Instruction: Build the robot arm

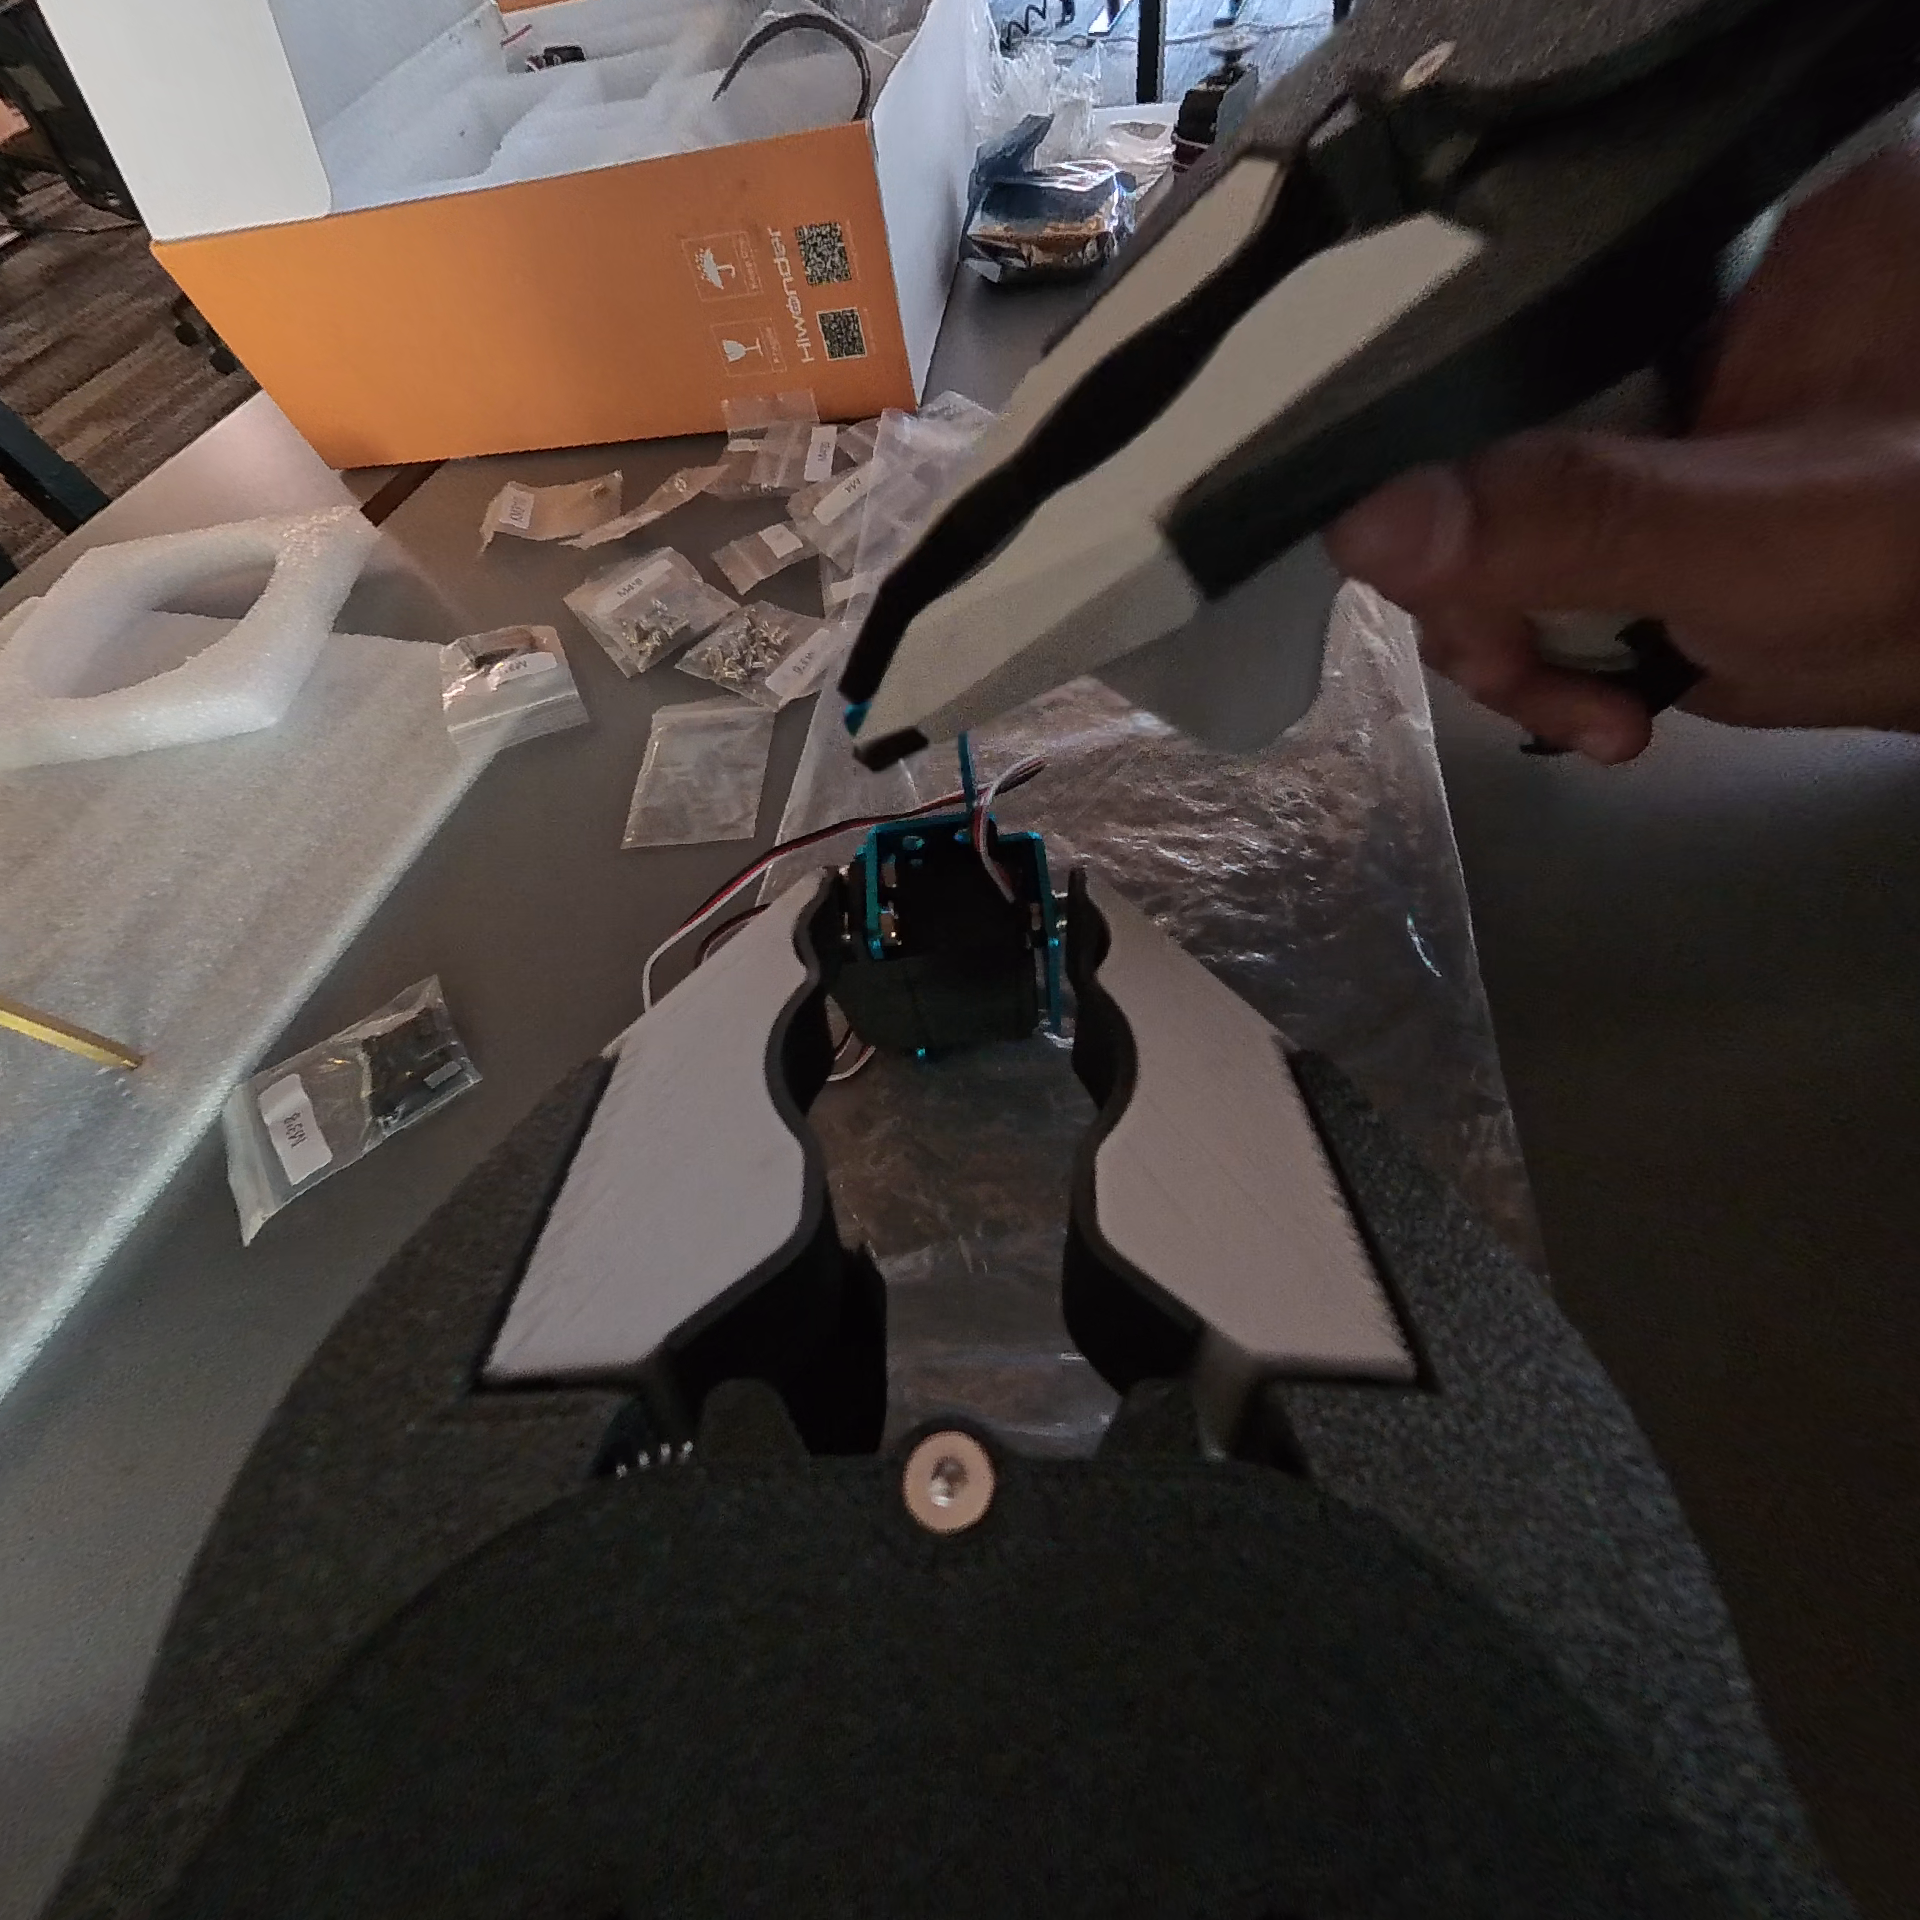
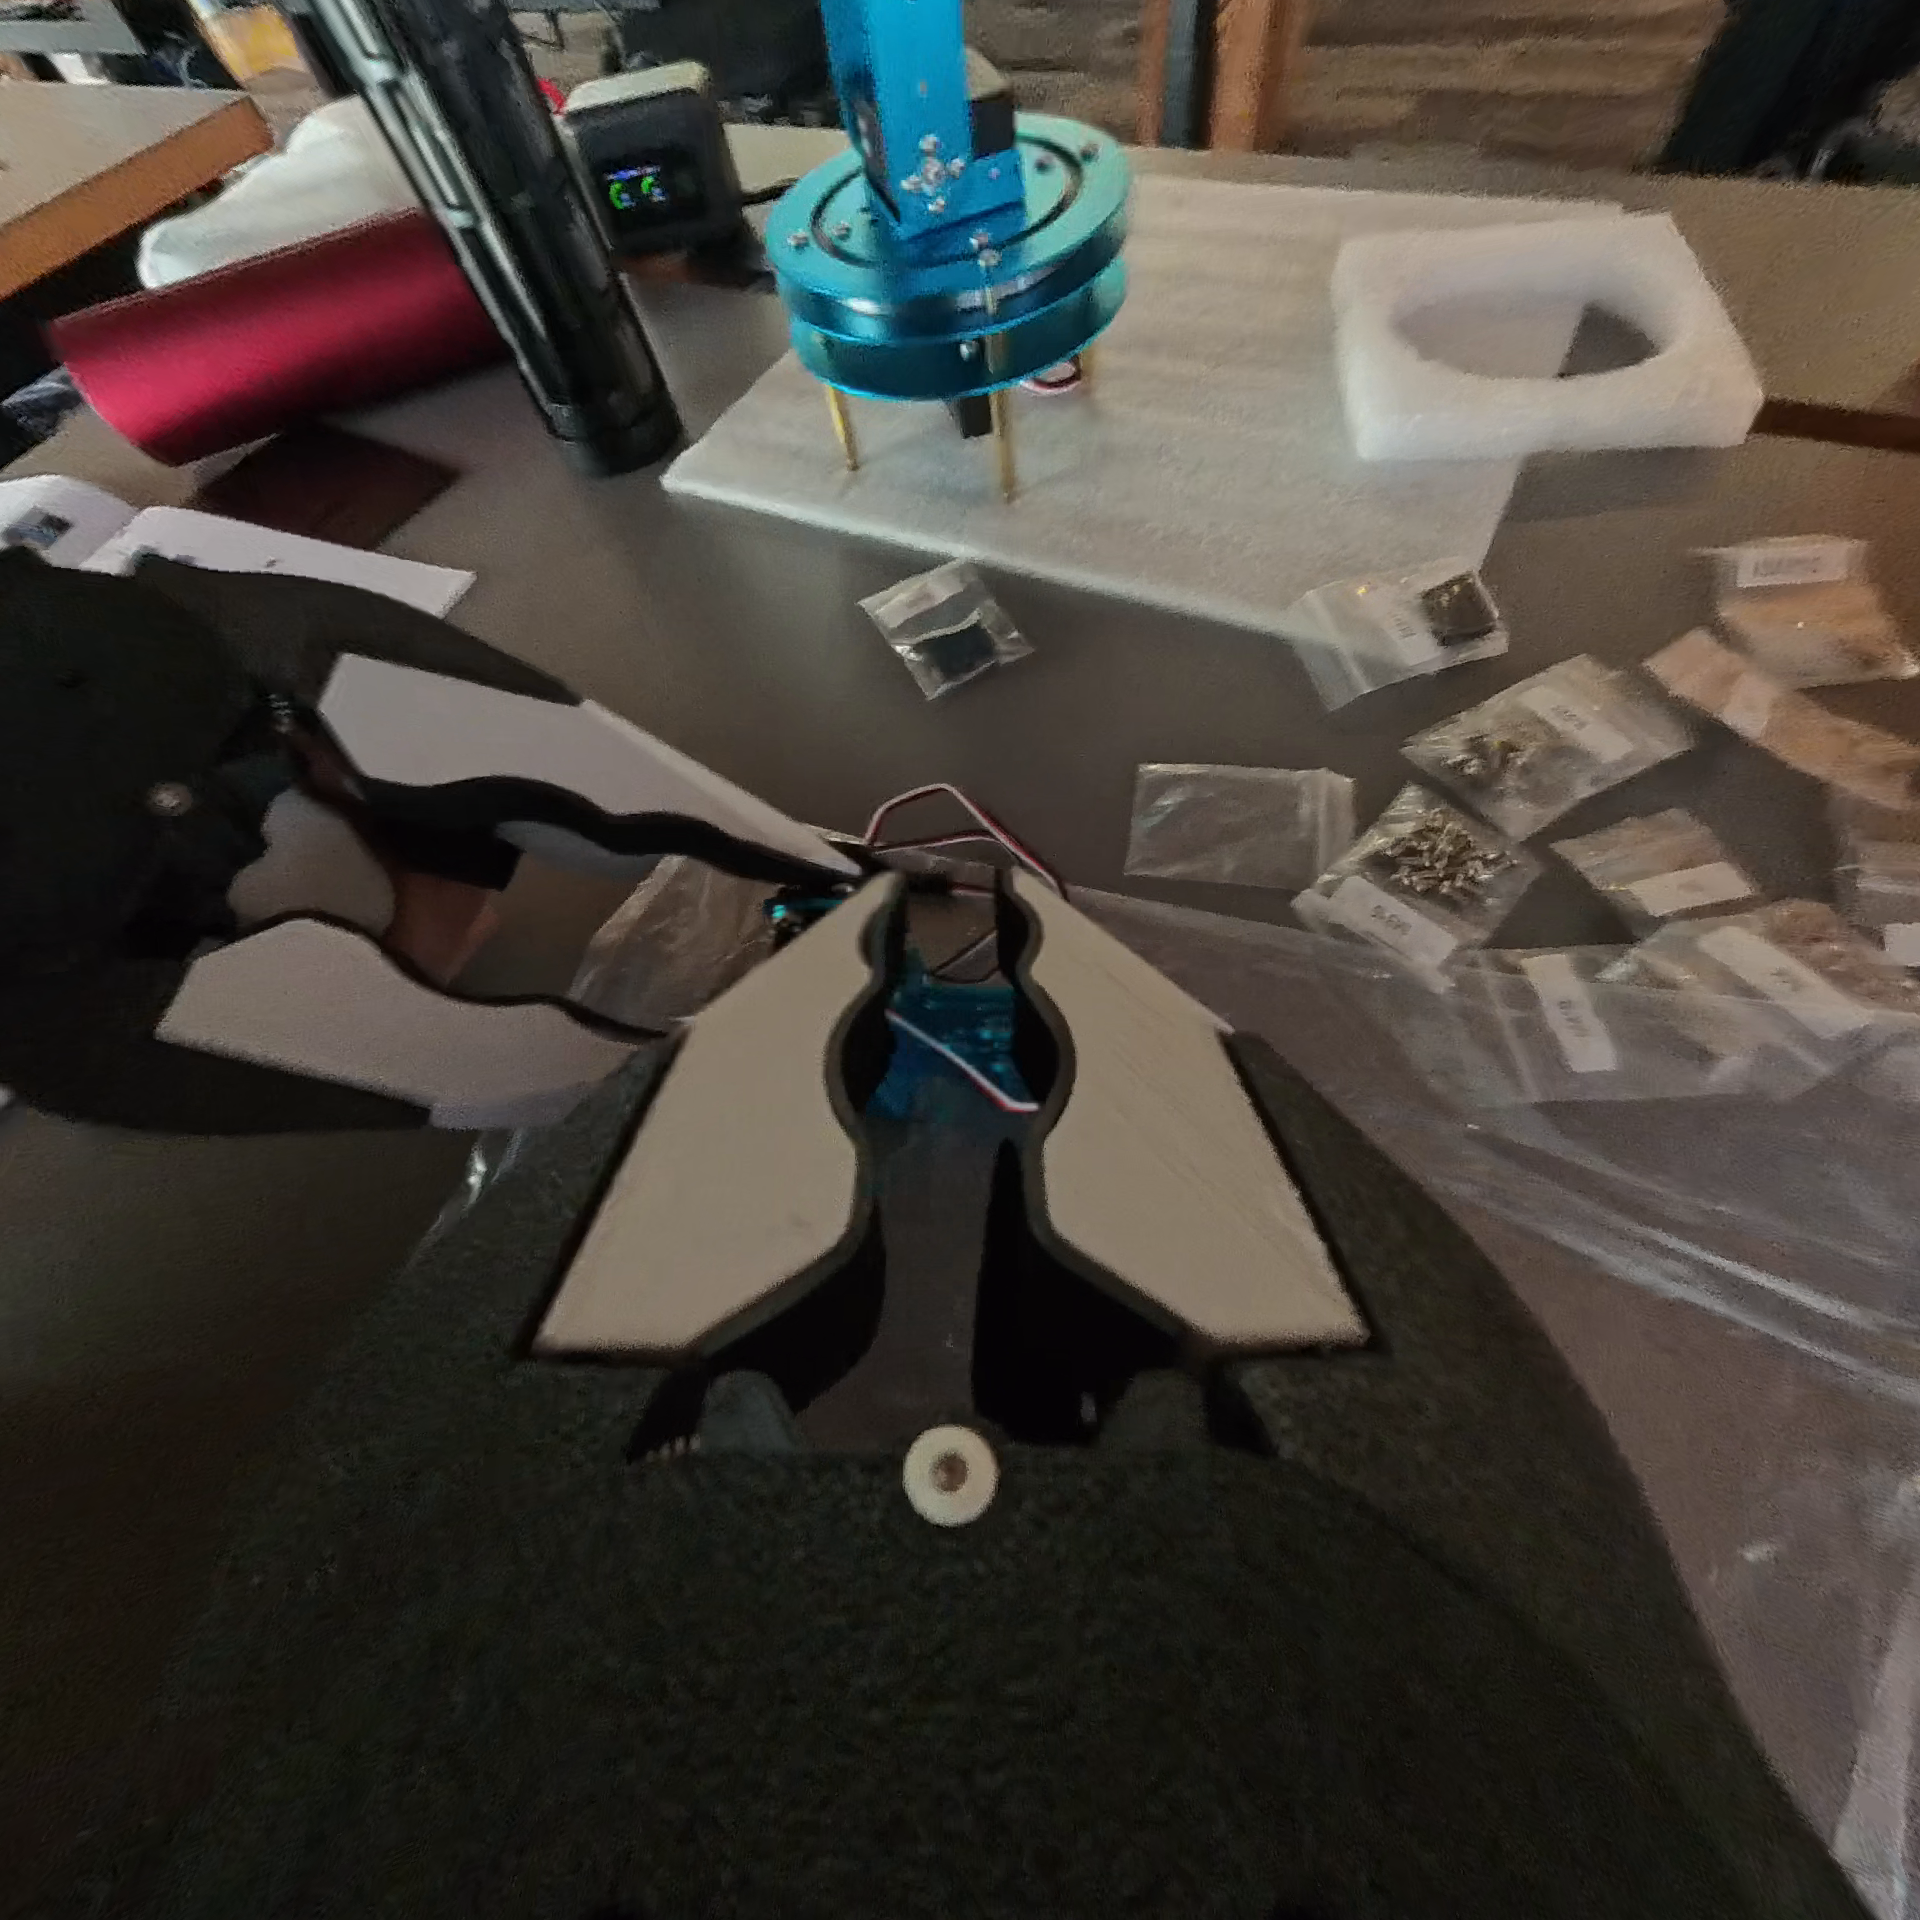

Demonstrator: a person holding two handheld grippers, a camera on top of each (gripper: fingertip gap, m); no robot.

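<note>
Your left hand-held gripper (image 1: pixel 951 914) is clamped on the black servo in a blue bracket (image 1: pixel 940 956), fingers on either side, held over a clear plastic bag (image 1: pixel 1247 883) on the grey surface (image 1: pixel 1683 1039). Your right hand-held gripper (image 1: pixel 868 727) comes in from the upper right, tips nearly together, pinching a small blue piece (image 1: pixel 854 715) just above the servo's red-white-black wires (image 1: pixel 987 795). In the right wrist view, that gripper's (image 2: pixel 951 883) fingers sit close over the blue bracket (image 2: pixel 940 1023). Small parts bags (image 1: pixel 665 623) lie scattered near an open orange box (image 1: pixel 540 301). Blue round base on brass standoffs (image 2: pixel 945 270) stands on white foam sheet (image 2: pixel 1143 488).
</note>
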